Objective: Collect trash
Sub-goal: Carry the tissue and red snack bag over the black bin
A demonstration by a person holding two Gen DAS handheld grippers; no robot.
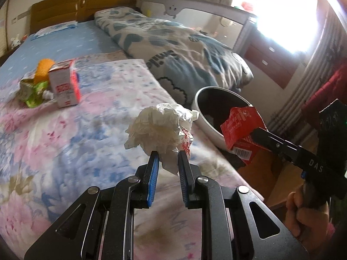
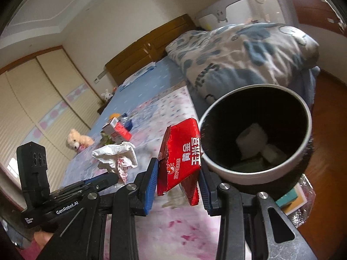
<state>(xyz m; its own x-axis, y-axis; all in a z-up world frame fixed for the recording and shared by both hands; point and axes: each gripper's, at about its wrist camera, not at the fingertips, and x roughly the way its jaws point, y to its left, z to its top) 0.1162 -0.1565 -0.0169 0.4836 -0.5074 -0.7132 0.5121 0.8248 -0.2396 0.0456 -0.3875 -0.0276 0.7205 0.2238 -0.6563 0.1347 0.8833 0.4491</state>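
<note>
My left gripper (image 1: 168, 155) is shut on a crumpled white paper wrapper (image 1: 158, 127) and holds it above the bed's edge. It also shows in the right wrist view (image 2: 115, 156). My right gripper (image 2: 179, 169) is shut on a red snack bag (image 2: 182, 156), held beside the rim of the round trash bin (image 2: 256, 173). The bag (image 1: 240, 127) hangs by the bin (image 1: 206, 119) in the left wrist view. Some white trash lies in the bin. A small carton (image 1: 65, 84), a green wrapper (image 1: 32, 93) and an orange item (image 1: 43, 69) lie on the bed.
The floral bedspread (image 1: 76, 140) covers the bed, with a rolled blue-patterned quilt (image 1: 173, 43) behind the bin. A teddy bear (image 2: 78, 140) lies on the bed's far side. A drawer unit (image 1: 271, 60) and a radiator (image 1: 292, 99) stand by the window.
</note>
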